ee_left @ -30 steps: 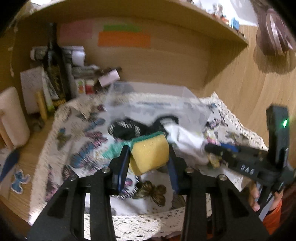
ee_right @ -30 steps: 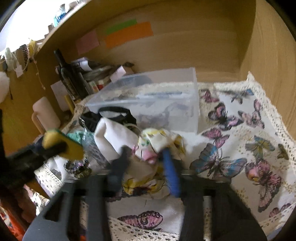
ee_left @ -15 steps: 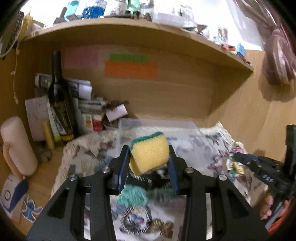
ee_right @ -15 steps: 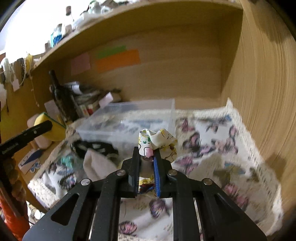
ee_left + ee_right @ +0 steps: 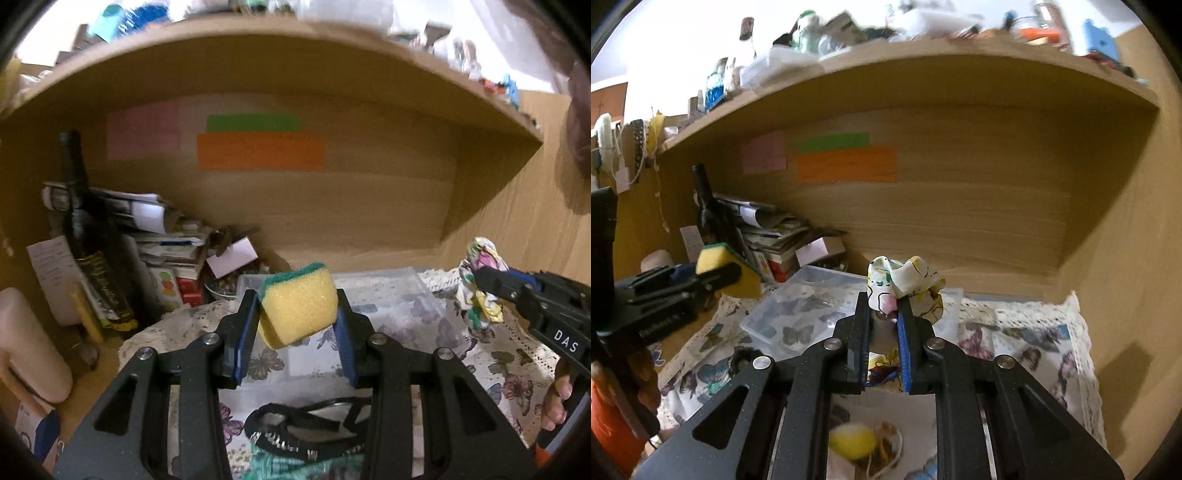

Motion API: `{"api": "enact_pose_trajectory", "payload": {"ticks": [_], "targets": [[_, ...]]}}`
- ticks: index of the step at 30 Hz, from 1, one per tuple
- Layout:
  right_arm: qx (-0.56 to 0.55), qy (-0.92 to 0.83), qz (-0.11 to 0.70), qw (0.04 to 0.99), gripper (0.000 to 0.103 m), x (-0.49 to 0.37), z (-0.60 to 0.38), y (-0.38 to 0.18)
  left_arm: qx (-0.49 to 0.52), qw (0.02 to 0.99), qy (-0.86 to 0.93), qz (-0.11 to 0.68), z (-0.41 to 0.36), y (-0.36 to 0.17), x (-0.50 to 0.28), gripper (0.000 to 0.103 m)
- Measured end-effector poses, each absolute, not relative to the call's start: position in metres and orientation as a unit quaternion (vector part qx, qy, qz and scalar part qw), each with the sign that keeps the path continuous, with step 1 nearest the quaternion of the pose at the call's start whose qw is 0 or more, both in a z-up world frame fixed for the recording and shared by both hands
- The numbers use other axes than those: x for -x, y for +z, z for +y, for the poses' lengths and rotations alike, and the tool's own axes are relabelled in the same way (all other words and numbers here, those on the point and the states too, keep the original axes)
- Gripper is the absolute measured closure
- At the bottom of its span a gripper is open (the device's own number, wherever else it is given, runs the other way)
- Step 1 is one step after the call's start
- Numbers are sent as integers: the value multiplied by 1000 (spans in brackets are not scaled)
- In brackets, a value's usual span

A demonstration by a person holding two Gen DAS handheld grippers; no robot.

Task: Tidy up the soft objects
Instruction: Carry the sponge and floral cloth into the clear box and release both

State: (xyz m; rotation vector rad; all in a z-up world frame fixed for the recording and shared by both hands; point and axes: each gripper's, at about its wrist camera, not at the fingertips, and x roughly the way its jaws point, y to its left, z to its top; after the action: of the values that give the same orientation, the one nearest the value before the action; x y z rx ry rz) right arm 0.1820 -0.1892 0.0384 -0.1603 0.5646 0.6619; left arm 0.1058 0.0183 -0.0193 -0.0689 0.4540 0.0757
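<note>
My left gripper [image 5: 297, 317] is shut on a yellow sponge with a green top [image 5: 299, 304] and holds it in the air over the clear plastic box [image 5: 388, 295]. My right gripper [image 5: 884, 314] is shut on a bunched floral cloth [image 5: 908, 282], also raised above the box [image 5: 798, 317]. The sponge shows in the right wrist view [image 5: 738, 269] at the left, the cloth in the left wrist view [image 5: 480, 280] at the right. A black lacy garment [image 5: 310, 428] and a teal cloth [image 5: 295, 465] lie on the butterfly tablecloth [image 5: 509, 369] below the left gripper.
A dark bottle [image 5: 88, 251], stacked papers and boxes [image 5: 166, 243] stand at the back left under the wooden shelf [image 5: 295, 55]. A pink roll [image 5: 26, 347] lies at the left. A yellow soft ball [image 5: 853, 441] lies under the right gripper.
Both grippers rose off the table and moved toward the box, the left holding the sponge, the right lifting the floral cloth from the pile.
</note>
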Motion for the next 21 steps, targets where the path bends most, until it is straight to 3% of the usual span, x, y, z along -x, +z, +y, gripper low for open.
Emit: {"api": "enact_pose_trajectory", "payload": {"ticks": [18, 21], "targets": [[146, 311, 400, 850, 90, -239, -132, -41, 22, 927, -10, 374, 19, -73, -187, 64], [151, 305, 412, 845, 88, -243, -131, -48, 19, 925, -12, 379, 17, -74, -185, 57]]}}
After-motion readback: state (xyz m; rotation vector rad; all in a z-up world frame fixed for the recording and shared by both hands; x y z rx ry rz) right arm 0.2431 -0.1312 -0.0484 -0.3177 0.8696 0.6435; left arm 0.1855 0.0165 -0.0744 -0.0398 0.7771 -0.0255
